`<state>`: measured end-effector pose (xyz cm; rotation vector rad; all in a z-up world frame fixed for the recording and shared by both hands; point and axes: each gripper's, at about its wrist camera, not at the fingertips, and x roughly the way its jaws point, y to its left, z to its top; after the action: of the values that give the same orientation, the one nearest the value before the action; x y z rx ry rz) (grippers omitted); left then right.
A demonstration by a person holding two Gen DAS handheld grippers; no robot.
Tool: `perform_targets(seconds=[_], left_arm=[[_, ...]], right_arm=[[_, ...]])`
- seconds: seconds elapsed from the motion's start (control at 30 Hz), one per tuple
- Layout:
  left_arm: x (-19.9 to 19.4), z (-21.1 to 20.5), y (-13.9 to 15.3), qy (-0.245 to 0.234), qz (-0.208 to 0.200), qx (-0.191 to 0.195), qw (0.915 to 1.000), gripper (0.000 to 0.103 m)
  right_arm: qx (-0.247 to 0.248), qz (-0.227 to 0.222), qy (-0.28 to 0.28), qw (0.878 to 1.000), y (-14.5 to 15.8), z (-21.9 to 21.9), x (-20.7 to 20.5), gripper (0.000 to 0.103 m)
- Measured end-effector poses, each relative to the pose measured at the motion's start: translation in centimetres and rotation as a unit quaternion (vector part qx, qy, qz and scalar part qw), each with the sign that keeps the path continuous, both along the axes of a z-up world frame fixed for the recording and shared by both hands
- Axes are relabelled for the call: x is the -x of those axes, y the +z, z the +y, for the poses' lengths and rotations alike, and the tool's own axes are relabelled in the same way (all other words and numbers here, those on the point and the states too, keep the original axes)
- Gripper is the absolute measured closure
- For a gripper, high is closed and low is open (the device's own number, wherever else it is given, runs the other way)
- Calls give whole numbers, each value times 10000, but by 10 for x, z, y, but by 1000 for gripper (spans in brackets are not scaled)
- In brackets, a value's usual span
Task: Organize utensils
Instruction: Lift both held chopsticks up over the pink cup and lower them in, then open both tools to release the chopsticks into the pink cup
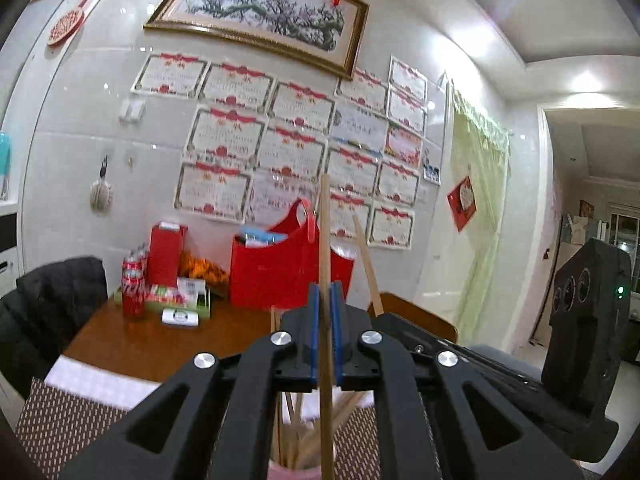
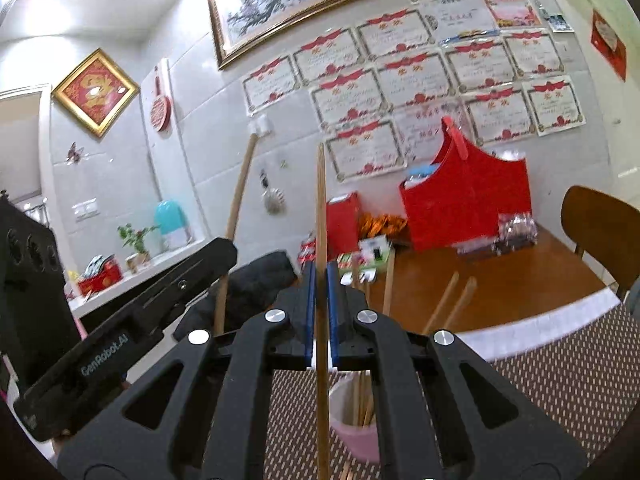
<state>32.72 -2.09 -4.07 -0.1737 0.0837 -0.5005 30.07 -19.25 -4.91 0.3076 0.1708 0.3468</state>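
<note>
Above the pink cup (image 2: 354,420), each gripper (image 1: 325,292) (image 2: 319,276) clamped one chopstick (image 1: 325,240) (image 2: 320,208); neither was stowed. More chopsticks stood in the cup.

We count two grippers, left gripper (image 1: 325,296) and right gripper (image 2: 319,276), each clamping one chopstick (image 1: 325,232), one pink cup (image 2: 352,428), one red basket (image 1: 288,272).

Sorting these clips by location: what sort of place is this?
Most likely a home dining area: a wooden table with a chair, snacks and soda cans against a tiled wall, and certificates hung below a framed painting.
</note>
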Motion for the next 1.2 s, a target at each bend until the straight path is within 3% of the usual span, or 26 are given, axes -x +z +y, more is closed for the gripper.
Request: perform_targets(seconds=[0.2,0.43,0.7,1.2], left_arm=[[-40,-6,-6,122,-222,303,9992,97],[-72,-13,-42,143,-102,407,9990,97],[-84,-6,-70,194,-16,484,9986,97],[-87,0,-87,235,118,556,9981,97]], right_arm=[[-242,-172,-338,9990,4,-10,-39,97],[-414,-222,-514,9976,-21,-6,-66,97],[-387,-157,-571,9975,-52,1,-74,97],[-318,4,-506,9982,-65,6,-71,96]])
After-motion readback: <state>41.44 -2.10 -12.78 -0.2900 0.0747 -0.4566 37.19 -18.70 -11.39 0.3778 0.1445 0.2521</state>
